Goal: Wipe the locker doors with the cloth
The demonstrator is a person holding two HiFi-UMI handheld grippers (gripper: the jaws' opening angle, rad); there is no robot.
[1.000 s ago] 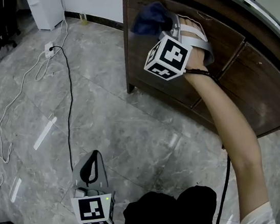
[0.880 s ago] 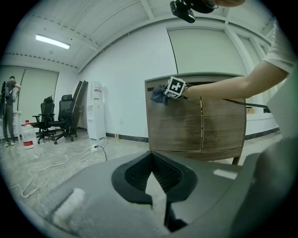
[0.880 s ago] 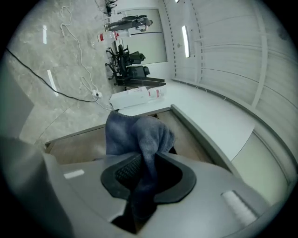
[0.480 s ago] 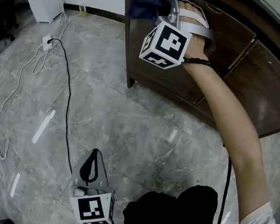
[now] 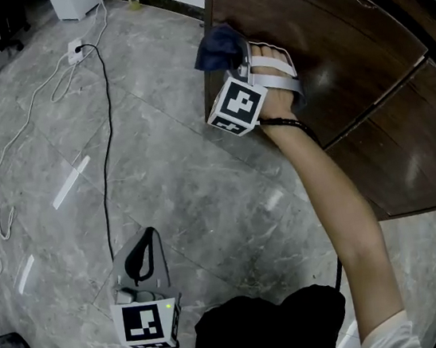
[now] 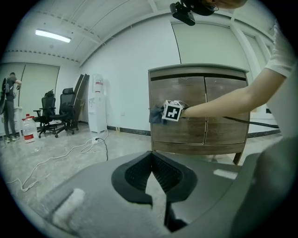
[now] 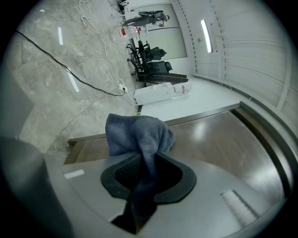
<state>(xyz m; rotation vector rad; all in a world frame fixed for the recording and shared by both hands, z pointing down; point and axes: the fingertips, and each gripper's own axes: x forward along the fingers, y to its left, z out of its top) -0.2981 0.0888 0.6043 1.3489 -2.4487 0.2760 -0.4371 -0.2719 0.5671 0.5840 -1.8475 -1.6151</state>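
A grey marble floor (image 5: 172, 192) spread below a dark wooden locker door (image 5: 328, 41). The right gripper (image 7: 145, 169) pinched a blue cloth (image 7: 137, 135), which bunched beyond its jaws at the door's edge. The left gripper (image 6: 151, 174), with its jaws pressed together and empty, hung well apart from the door.

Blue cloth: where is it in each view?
Head view: cloth top centre, at the left edge of the locker.
Left gripper view: small, mid-frame, just left of the marker cube.
Right gripper view: centre, pinched in the right hand-held gripper.
Shared landmark: the locker.
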